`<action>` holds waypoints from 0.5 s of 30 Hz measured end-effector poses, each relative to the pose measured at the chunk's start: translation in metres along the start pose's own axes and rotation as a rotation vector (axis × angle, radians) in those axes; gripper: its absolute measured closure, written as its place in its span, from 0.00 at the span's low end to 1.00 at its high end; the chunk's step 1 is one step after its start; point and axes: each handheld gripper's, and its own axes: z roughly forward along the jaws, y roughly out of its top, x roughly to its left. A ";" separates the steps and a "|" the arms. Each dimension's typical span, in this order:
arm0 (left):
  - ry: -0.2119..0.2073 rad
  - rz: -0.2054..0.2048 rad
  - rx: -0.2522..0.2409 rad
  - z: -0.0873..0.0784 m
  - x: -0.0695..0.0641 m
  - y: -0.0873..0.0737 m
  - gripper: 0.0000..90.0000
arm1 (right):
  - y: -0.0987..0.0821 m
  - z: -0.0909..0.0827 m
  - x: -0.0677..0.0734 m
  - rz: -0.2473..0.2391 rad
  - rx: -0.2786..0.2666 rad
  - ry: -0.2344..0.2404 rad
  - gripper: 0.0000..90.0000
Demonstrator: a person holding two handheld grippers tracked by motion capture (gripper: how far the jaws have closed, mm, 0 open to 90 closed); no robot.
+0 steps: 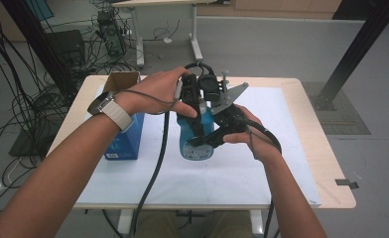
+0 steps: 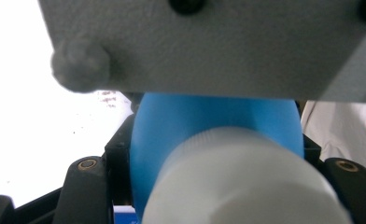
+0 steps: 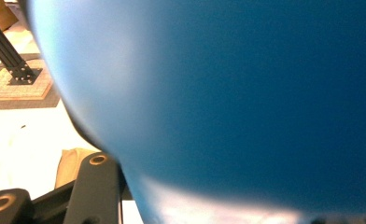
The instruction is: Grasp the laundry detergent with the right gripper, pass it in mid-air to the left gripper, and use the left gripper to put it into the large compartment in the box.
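bottle: blue plastic bottle [image 1: 196,141], white cap, label unreadable, frame centre | left gripper [image 1: 198,106] clamps its top | right gripper [image 1: 213,135] probably grips its body | blue carton [image 1: 125,136] just left

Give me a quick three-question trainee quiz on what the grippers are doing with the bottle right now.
1. True or false: the left gripper is shut on the blue bottle near its white cap.
2. Where does the right gripper grip the bottle? A) its body B) its cap C) nowhere
3. What stands left of the bottle on the white mat?

Key: 1 true; 2 A; 3 an open blue box.
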 end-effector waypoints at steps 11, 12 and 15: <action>0.009 -0.001 0.007 -0.003 -0.005 -0.003 0.42 | -0.027 -0.028 0.006 0.091 -0.008 -0.054 0.12; 0.010 -0.008 0.010 -0.003 -0.004 -0.004 0.42 | -0.033 -0.034 0.007 0.107 -0.008 -0.056 0.12; 0.014 -0.019 0.021 -0.002 -0.004 -0.005 0.42 | -0.045 -0.048 0.010 0.136 0.031 -0.078 0.14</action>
